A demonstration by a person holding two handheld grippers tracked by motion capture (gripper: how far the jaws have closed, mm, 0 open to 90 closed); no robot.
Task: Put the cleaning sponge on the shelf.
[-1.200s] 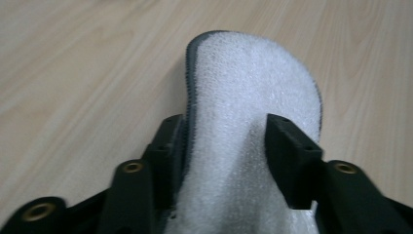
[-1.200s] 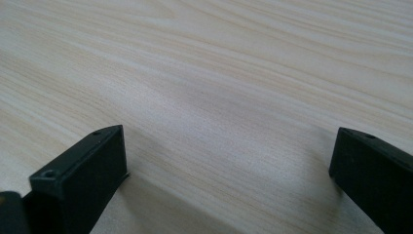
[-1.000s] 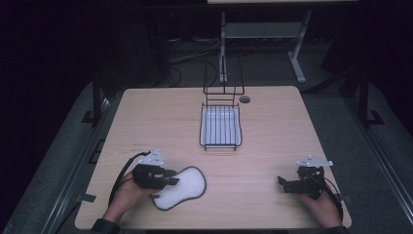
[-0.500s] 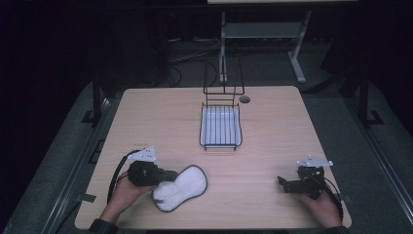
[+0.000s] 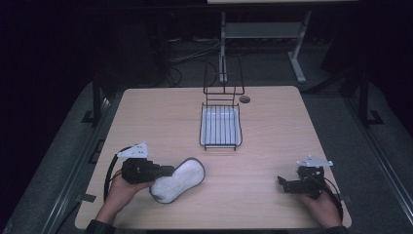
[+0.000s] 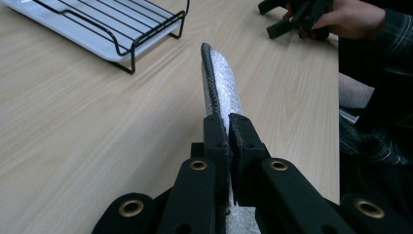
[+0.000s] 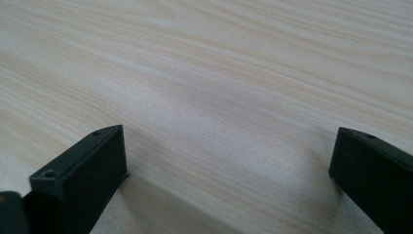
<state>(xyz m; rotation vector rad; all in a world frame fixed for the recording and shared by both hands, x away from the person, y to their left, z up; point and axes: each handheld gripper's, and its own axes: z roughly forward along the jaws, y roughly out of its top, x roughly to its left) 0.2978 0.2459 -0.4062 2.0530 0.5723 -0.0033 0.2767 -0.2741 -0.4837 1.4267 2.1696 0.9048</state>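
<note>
The white fleecy, dark-edged insole (image 5: 176,180) sat clamped in the left claw (image 5: 164,171), well short of the black wire rack (image 5: 220,126); the right claw (image 5: 284,184) gaped over bare surface (image 5: 272,126).

The insole's (image 6: 221,83) near end was pinched out of sight between the left gripper's (image 6: 228,127) jaws; the wire rack (image 6: 112,24) ran off the frame's top edge.
</note>
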